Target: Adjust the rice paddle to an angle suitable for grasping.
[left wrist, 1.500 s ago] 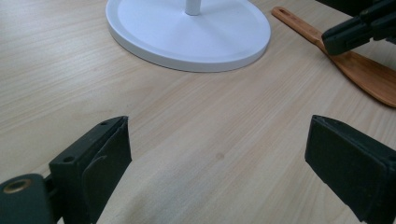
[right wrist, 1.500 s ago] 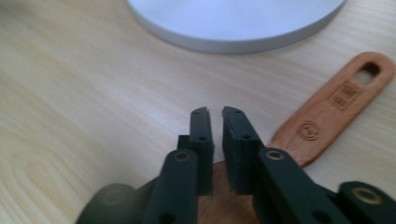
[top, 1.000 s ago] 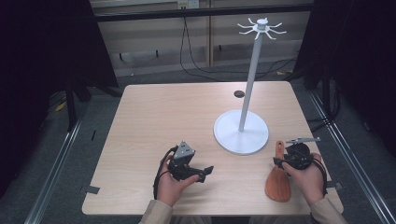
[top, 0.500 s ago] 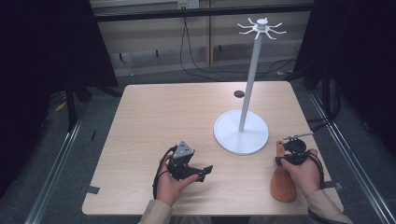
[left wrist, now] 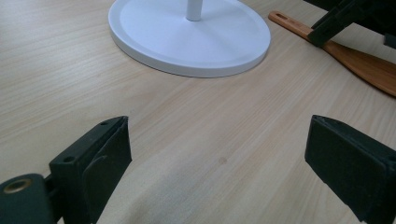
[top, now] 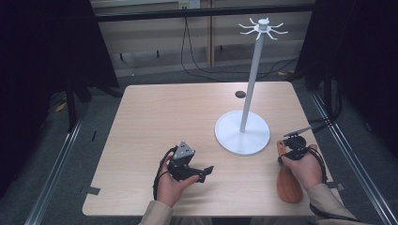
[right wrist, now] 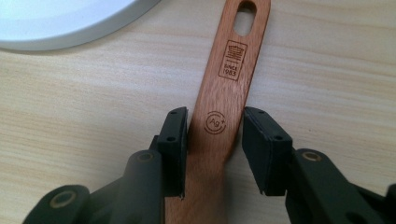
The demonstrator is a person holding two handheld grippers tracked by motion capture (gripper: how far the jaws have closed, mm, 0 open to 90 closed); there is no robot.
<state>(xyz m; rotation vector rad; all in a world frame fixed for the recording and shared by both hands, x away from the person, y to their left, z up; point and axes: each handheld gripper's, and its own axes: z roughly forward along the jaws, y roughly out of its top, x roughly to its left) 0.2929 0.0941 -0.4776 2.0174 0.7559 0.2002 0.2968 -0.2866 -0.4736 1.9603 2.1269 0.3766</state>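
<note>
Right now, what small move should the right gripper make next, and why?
Probably close the right gripper a little more on the spatula. Its jaws have just been closing and now stand on both sides of the handle: the left pad looks to be touching it, while a small gap remains at the right pad. The spatula still lies flat on the table, so a firm grip should come before any lift.

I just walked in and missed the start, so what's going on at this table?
A person holds a gripper in each hand. The right gripper straddles the handle of a wooden spatula lying flat on the table beside a white hanging stand; its jaws have just been closing, one pad touching, the other a hair off. The left gripper rests open with nothing between its jaws.
</note>
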